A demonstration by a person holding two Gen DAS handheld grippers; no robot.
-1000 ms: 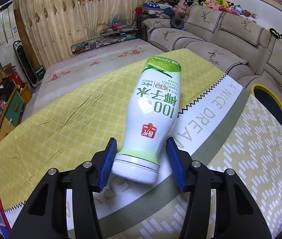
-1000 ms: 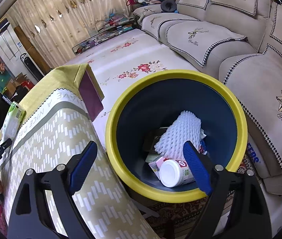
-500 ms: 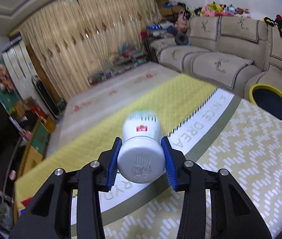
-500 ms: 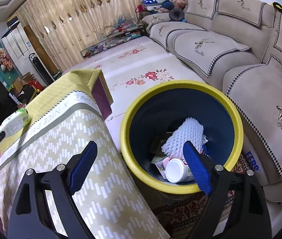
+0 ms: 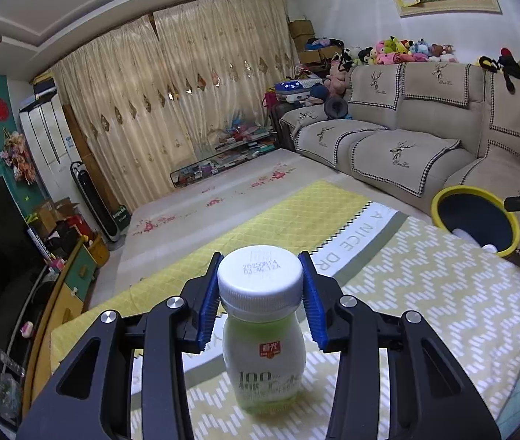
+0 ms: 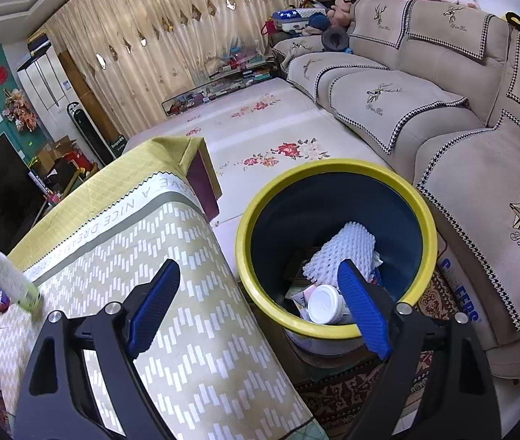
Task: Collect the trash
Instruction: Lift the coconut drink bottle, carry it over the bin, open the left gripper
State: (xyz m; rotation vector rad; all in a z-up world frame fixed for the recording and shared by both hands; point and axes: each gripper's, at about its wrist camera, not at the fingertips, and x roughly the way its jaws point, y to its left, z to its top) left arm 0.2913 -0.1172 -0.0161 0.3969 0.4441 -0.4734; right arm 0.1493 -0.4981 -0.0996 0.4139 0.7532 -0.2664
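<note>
My left gripper (image 5: 260,300) is shut on the white cap of a white-and-green drink bottle (image 5: 263,352), which hangs upright over the tablecloth. The bottle also shows at the far left of the right wrist view (image 6: 6,275), tilted. My right gripper (image 6: 256,304) is open and empty, between the table edge and the yellow-rimmed blue trash bin (image 6: 421,220). The bin holds a white foam net (image 6: 337,253), a white-capped bottle (image 6: 324,302) and other scraps. The bin also shows at the right of the left wrist view (image 5: 439,198).
The table carries a yellow and patterned cloth (image 5: 425,286). A beige sofa (image 6: 443,110) runs behind the bin. A floral floor mat (image 6: 260,128) lies beyond the table. A patterned rug (image 6: 337,396) lies under the bin.
My left gripper closed on the bottle's cap, lifted it off the cloth and swung it from lying flat to hanging upright. My right gripper drew back a little from the bin, still open.
</note>
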